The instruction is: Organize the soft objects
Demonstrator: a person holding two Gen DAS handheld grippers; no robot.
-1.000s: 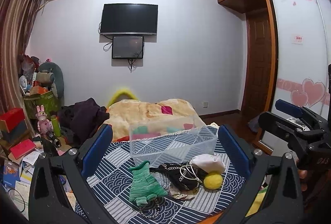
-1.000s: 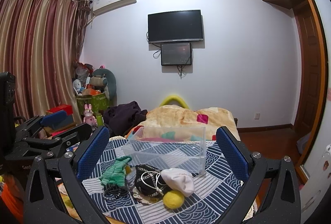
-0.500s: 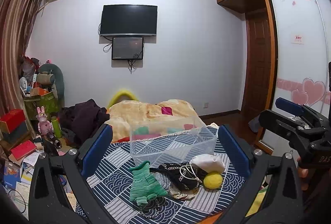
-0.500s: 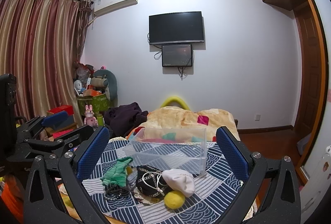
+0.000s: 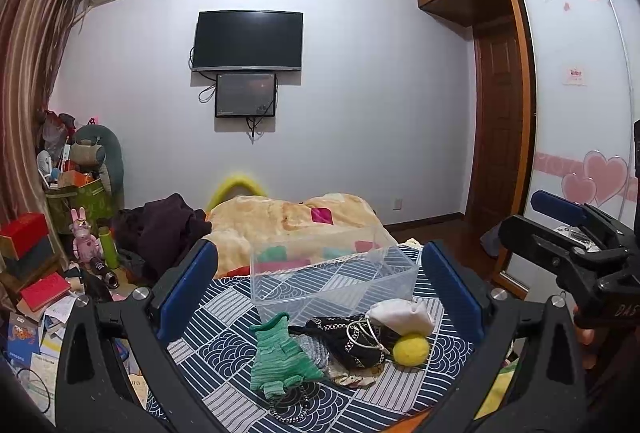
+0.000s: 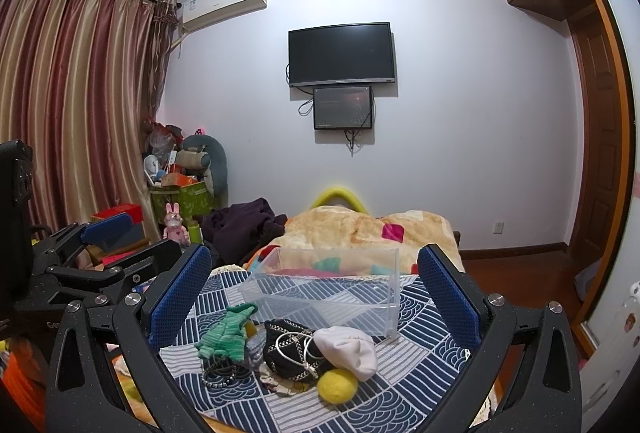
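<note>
A heap of soft things lies on a blue patterned cloth (image 5: 224, 345): a green knit piece (image 5: 280, 357), a black pouch with a white cord (image 5: 352, 341), a white cap (image 5: 400, 315) and a yellow felt ball (image 5: 410, 349). A clear plastic box (image 5: 332, 281) stands empty just behind them. My left gripper (image 5: 318, 289) is open, held above and short of the heap. My right gripper (image 6: 312, 297) is open too, over the same heap: green knit piece (image 6: 224, 337), white cap (image 6: 348, 351), yellow ball (image 6: 337, 386), clear box (image 6: 328, 289).
A bed with a tan blanket (image 5: 288, 221) and dark clothes (image 5: 160, 229) lies behind the box. Boxes, books and toys (image 5: 44, 265) crowd the left floor. A wardrobe with heart stickers (image 5: 580, 153) stands right. The right gripper shows at the right edge in the left wrist view (image 5: 568, 245).
Both grippers have stayed almost still, with only a slight drift of view. The objects on the cloth have not moved.
</note>
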